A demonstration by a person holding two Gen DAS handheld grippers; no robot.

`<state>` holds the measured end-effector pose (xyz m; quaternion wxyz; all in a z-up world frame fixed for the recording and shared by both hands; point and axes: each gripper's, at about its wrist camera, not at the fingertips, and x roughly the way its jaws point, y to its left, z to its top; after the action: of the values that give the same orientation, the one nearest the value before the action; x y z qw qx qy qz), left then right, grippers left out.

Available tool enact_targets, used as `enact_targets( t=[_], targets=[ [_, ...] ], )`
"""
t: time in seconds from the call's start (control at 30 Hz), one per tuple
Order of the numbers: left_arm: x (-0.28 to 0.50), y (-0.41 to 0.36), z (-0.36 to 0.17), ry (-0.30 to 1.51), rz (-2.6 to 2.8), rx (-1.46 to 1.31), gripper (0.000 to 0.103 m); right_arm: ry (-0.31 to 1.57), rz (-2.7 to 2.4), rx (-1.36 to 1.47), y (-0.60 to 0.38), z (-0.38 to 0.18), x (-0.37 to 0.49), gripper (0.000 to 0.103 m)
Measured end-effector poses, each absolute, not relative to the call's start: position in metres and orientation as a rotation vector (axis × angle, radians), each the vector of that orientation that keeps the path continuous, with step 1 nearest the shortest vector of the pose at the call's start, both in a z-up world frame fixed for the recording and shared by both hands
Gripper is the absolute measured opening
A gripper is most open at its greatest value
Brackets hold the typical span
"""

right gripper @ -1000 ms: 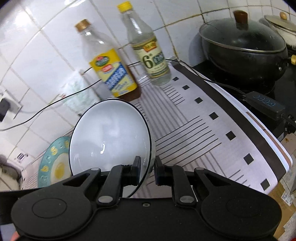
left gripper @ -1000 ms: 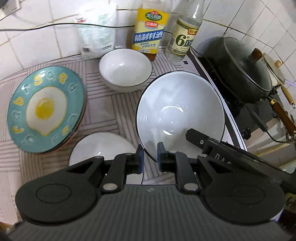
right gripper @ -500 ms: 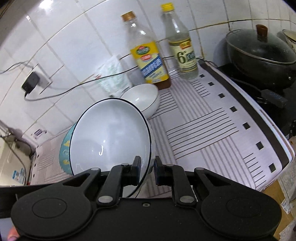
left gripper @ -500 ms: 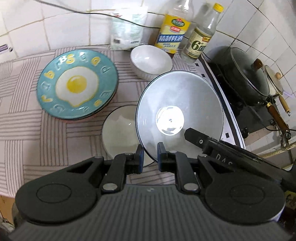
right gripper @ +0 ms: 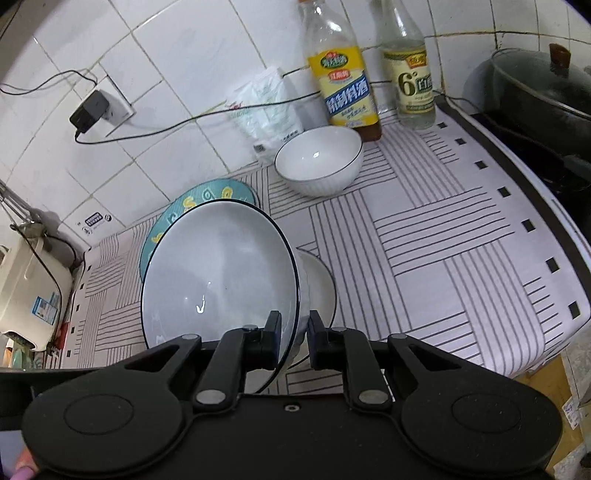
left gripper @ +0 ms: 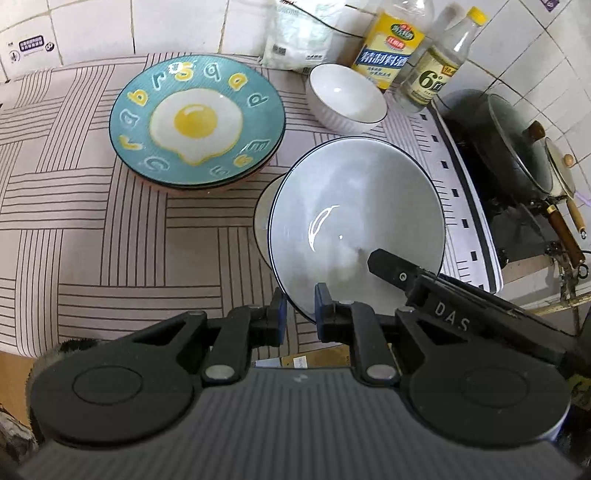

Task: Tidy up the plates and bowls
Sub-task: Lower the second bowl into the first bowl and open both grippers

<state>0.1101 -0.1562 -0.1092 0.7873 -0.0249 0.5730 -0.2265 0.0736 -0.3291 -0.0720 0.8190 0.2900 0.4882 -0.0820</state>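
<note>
A large white bowl with a dark rim (left gripper: 354,221) is held in the air, tilted. My left gripper (left gripper: 298,310) is shut on its near rim. My right gripper (right gripper: 291,332) is shut on the same large bowl (right gripper: 218,277) from the other side, and its finger shows in the left wrist view (left gripper: 391,269). Under the bowl lies a white dish (left gripper: 263,221), mostly hidden, also seen in the right wrist view (right gripper: 321,280). A teal fried-egg plate (left gripper: 195,118) tops a stack at the left. A small white bowl (left gripper: 347,96) stands at the back.
Two bottles (left gripper: 391,40) (left gripper: 432,70) and a white bag (left gripper: 299,33) stand against the tiled wall. A black lidded pot (left gripper: 509,144) sits on the stove at the right. A striped mat (right gripper: 443,236) covers the counter. A cable and plug (right gripper: 88,114) hang on the wall.
Both grippers have pulled back and up with the large bowl, which now hangs over the white dish. More of the counter and the teal plate has come into view.
</note>
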Motion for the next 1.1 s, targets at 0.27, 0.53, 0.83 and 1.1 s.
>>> enact_targets(
  t=[0.27,0.53,0.83,1.1],
  targets=[
    [0.121,-0.157,-0.122,1.270,-0.461,-0.066,0.014,1.035,-0.158,0.577,-0.322,-0.083,0.080,0.019],
    [0.132,-0.163,-0.131,1.314,-0.457,-0.049,0.015,1.050,-0.159,0.502,-0.315,-0.091,0.088,0.019],
    [0.144,-0.166,-0.143,1.365,-0.463,-0.065,0.016,1.054,-0.149,0.322,-0.303,-0.099,0.096,0.019],
    [0.153,-0.165,-0.151,1.397,-0.472,-0.097,0.016,1.069,-0.148,0.281,-0.302,-0.103,0.101,0.019]
  ],
)
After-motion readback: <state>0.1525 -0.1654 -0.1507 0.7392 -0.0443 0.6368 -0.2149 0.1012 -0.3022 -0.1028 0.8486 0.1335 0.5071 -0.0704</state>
